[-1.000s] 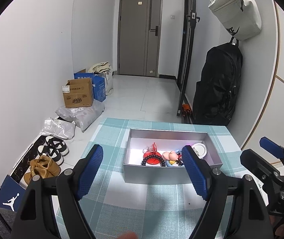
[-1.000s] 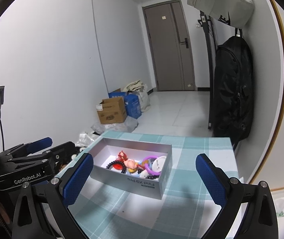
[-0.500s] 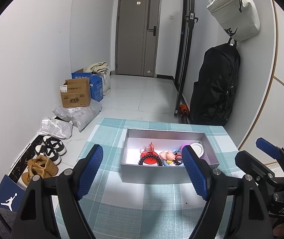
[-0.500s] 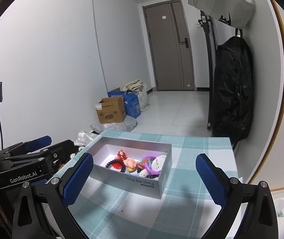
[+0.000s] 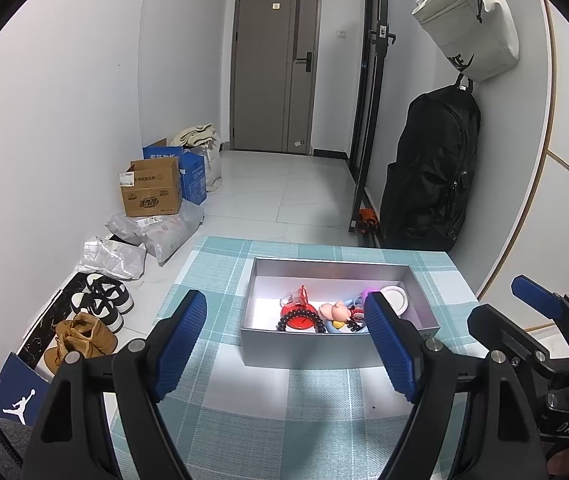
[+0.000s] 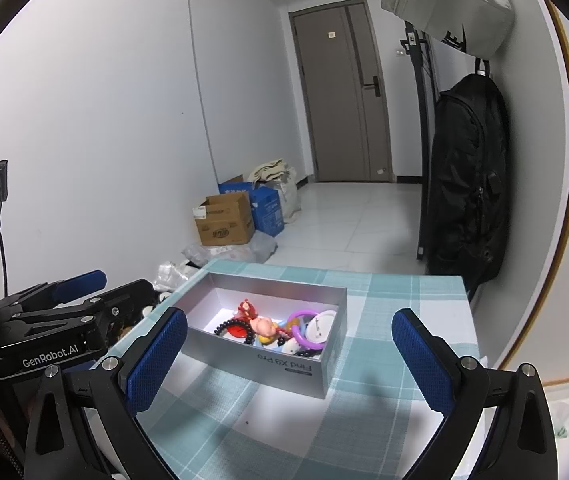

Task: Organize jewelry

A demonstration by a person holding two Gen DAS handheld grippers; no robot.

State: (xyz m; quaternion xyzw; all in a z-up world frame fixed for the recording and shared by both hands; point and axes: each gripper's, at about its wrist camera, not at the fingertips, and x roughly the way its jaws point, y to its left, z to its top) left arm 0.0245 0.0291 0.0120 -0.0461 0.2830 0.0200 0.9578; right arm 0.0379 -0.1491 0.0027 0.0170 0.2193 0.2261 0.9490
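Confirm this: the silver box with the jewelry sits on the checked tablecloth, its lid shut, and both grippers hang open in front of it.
Not quite: the silver box has no lid on it. It stands open-topped, the jewelry plain to see inside, as the right wrist view shows. The rest holds: it sits on the checked tablecloth, with the left gripper and right gripper open before it.

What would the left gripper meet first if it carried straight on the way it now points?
Probably the silver box: the open left gripper points down and forward at its near wall, with only bare checked tablecloth before it. Depth is hard to judge; it might reach the cloth first.
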